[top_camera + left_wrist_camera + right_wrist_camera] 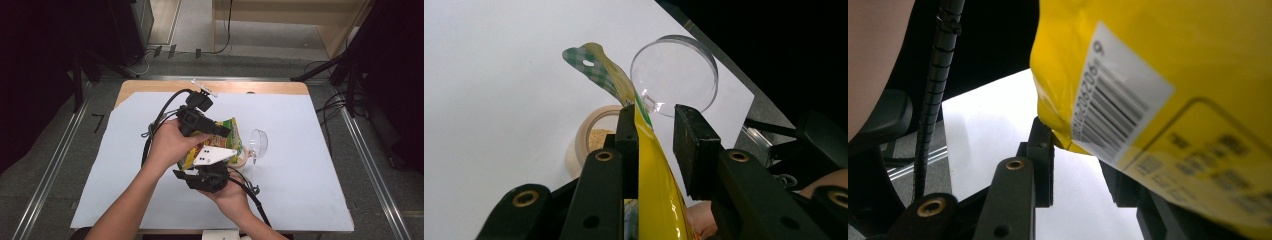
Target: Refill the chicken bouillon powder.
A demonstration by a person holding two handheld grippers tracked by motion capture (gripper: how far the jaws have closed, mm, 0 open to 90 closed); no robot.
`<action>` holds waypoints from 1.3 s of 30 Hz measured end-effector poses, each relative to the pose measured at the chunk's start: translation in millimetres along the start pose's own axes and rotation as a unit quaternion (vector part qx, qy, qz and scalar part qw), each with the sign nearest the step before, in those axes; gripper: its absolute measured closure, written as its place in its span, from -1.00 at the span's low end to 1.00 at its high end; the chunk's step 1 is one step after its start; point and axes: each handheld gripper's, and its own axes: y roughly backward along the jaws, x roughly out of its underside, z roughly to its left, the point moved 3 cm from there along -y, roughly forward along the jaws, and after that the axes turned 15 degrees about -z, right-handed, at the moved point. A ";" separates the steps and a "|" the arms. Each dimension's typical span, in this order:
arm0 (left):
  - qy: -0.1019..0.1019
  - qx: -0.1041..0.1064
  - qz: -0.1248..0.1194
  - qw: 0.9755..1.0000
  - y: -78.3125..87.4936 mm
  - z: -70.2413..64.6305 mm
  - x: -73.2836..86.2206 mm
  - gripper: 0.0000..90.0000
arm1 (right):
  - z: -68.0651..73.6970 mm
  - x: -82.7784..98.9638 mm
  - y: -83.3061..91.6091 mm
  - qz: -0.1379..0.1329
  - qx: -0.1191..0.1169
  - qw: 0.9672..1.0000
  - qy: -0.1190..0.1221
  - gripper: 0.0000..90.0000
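Note:
A yellow snack bag (231, 131) hangs in the air between both grippers, just above a small open jar (243, 160) of tan grains. My left gripper (222, 131) is shut on the bag's upper part. In the left gripper view the bag (654, 175) lies against the left pad, its green checked top edge curling over the jar (596, 137). My right gripper (192, 167), with its grey plate, is shut on the bag's lower corner. In the right gripper view the barcode side (1158, 100) hides the right jaw.
The jar's clear round lid (259, 142) (674, 75) lies just right of the jar. A white sheet (300, 175) covers the wooden table. A small metal piece (204, 88) sits at the table's far edge. Black cables trail from both grippers.

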 end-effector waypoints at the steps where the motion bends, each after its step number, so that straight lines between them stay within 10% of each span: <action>1: 0.000 -0.001 0.000 1.000 -0.1 -0.2 0.1 0.65 | -0.1 0.2 -0.1 0.000 0.000 1.000 0.000 0.56; 39: -0.008 -0.005 -0.002 1.000 1.7 -6.5 -2.6 0.65 | -0.1 -2.5 -0.7 0.003 -0.003 1.000 -0.004 0.60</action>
